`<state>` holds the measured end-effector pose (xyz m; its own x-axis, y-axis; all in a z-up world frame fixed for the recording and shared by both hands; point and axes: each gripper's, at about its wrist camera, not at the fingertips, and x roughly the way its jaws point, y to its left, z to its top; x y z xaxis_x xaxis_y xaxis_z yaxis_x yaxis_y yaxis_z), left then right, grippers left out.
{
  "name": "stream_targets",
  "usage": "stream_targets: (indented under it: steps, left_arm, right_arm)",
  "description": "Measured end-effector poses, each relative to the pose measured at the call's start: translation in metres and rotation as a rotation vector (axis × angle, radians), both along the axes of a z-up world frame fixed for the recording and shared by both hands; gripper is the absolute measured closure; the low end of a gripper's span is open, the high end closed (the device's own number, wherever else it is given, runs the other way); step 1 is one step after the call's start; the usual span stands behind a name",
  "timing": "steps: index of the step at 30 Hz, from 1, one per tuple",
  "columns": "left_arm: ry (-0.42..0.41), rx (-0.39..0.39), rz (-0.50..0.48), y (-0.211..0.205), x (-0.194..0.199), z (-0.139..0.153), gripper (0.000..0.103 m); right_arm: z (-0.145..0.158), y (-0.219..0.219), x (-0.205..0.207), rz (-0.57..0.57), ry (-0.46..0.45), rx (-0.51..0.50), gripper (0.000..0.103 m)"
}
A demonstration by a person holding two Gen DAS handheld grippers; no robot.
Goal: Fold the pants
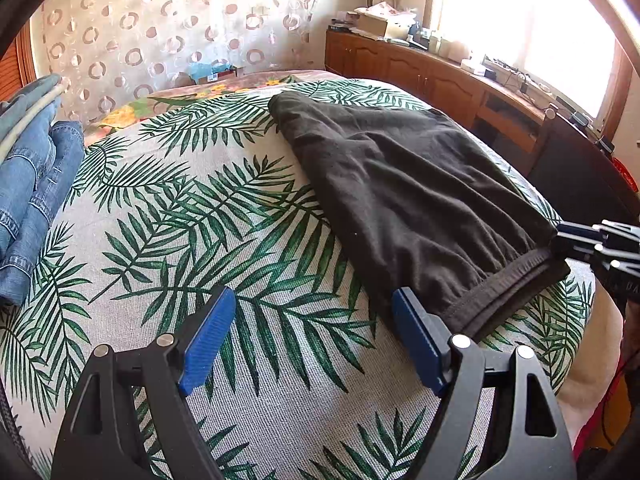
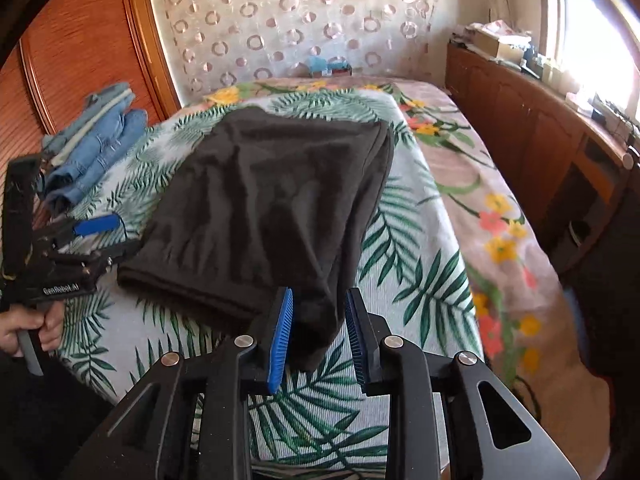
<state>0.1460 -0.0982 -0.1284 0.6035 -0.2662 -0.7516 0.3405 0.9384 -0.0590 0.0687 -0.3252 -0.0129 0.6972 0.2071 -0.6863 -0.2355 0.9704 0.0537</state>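
Black pants (image 1: 400,184) lie folded on the palm-leaf bedspread (image 1: 200,220), elastic waistband toward me. My left gripper (image 1: 314,294) hovers open over the spread, its right pad just beside the waistband's left corner, nothing between its pads. The right gripper (image 1: 560,240) is at the waistband's right corner. In the right wrist view the pants (image 2: 272,200) spread away from me. Their near corner hangs between the blue pads of my right gripper (image 2: 319,294), which stand apart and do not press on the cloth. The left gripper (image 2: 108,236) shows at the left, held by a hand (image 2: 24,332).
Folded blue jeans (image 1: 32,184) (image 2: 92,148) are stacked at the bed's left side. A flowered sheet (image 2: 500,220) shows beyond the spread on the right. Wooden cabinets (image 1: 420,72) (image 2: 520,120) with clutter run under the window. A wooden wardrobe (image 2: 80,40) stands on the left.
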Motion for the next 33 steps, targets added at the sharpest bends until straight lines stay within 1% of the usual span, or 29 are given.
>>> stream_targets:
  steps: [1, 2, 4, 5, 6, 9, 11, 15, 16, 18, 20, 25, 27, 29, 33]
  left_arm:
    - [0.000, 0.000, 0.000, -0.001, 0.000, 0.000, 0.022]
    - [0.000, 0.000, 0.000, -0.001, 0.000, 0.000, 0.022]
    - [0.000, 0.000, 0.000, -0.001, 0.000, 0.000, 0.022]
    - [0.000, 0.000, 0.000, -0.001, 0.000, 0.000, 0.022]
    - [0.000, -0.001, 0.000, -0.001, 0.000, 0.000, 0.022]
    - [0.000, -0.003, -0.001, -0.001, -0.001, 0.000, 0.022]
    - [0.000, -0.002, -0.002, -0.001, -0.001, 0.000, 0.022]
    - [0.000, -0.001, -0.003, -0.001, -0.001, 0.000, 0.022]
    - [0.000, -0.001, -0.003, -0.002, -0.001, 0.000, 0.022]
    - [-0.001, 0.002, -0.002, -0.002, 0.000, 0.000, 0.022]
    - [-0.001, 0.004, -0.002, -0.002, -0.001, 0.001, 0.022]
    - [-0.001, 0.005, -0.002, -0.002, -0.001, 0.001, 0.022]
    - [-0.001, 0.007, -0.002, -0.002, -0.001, 0.001, 0.022]
    - [-0.001, 0.006, -0.003, -0.002, 0.000, 0.000, 0.022]
    - [-0.001, 0.007, -0.003, -0.002, 0.000, 0.000, 0.022]
  right_arm:
    - [0.000, 0.000, 0.000, -0.003, 0.004, 0.000, 0.075]
    - [0.002, 0.000, 0.001, -0.002, -0.001, 0.000, 0.083]
    - [0.006, 0.000, -0.004, 0.010, -0.008, -0.003, 0.089]
    - [0.008, 0.001, -0.006, 0.011, -0.016, -0.005, 0.094]
    - [0.011, 0.001, -0.009, 0.015, -0.028, -0.004, 0.094]
    - [0.020, 0.000, -0.022, -0.011, -0.085, 0.014, 0.094]
    - [0.021, 0.000, -0.030, -0.008, -0.093, 0.016, 0.094]
    - [0.004, 0.004, -0.029, -0.017, -0.034, -0.029, 0.081]
    - [0.003, 0.005, -0.028, -0.017, -0.031, -0.028, 0.080]
    - [0.005, 0.002, -0.029, -0.006, -0.030, 0.004, 0.073]
    - [0.011, 0.001, -0.026, -0.006, -0.055, 0.016, 0.068]
    - [0.023, -0.001, -0.007, -0.013, -0.114, 0.048, 0.067]
    - [0.023, -0.002, 0.010, -0.020, -0.131, 0.049, 0.067]
    - [0.018, -0.002, 0.029, -0.033, -0.127, 0.033, 0.067]
    - [0.009, -0.007, 0.072, -0.034, -0.084, 0.064, 0.077]
